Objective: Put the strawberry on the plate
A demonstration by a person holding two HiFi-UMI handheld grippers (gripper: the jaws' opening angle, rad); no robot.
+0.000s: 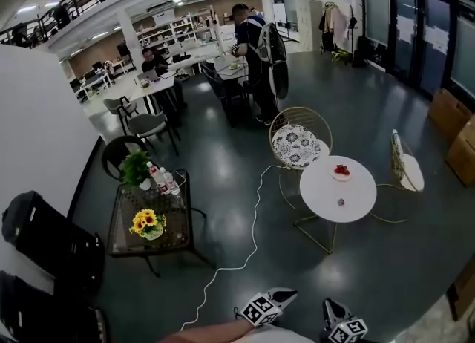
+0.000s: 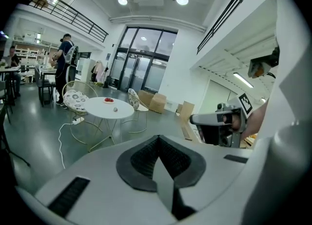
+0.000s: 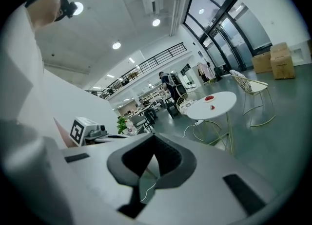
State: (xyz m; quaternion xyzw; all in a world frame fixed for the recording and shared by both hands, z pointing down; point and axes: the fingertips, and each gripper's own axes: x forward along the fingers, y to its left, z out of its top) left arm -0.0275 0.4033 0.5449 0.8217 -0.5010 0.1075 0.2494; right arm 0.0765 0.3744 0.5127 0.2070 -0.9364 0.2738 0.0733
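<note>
A round white table (image 1: pixel 326 199) stands several steps ahead on the dark floor. Near its far edge sits a small plate (image 1: pixel 341 172) with red strawberries on it, also seen as the plate (image 2: pixel 108 100) and the plate (image 3: pixel 209 98). A small loose reddish piece (image 1: pixel 341 202) lies apart from the plate, nearer the table's middle. My left gripper (image 1: pixel 289 295) and right gripper (image 1: pixel 329 306) are low at the frame's bottom, far from the table, side by side. Both are shut with nothing in them: left gripper (image 2: pixel 158 139), right gripper (image 3: pixel 154 137).
Two wire chairs (image 1: pixel 299 139) (image 1: pixel 404 163) flank the table. A white cable (image 1: pixel 249 245) runs across the floor towards me. A glass side table (image 1: pixel 126 230) with flowers and bottles stands to the left, beside black cases (image 1: pixel 44 237). Cardboard boxes (image 1: pixel 453 122) sit at right. People are at the back.
</note>
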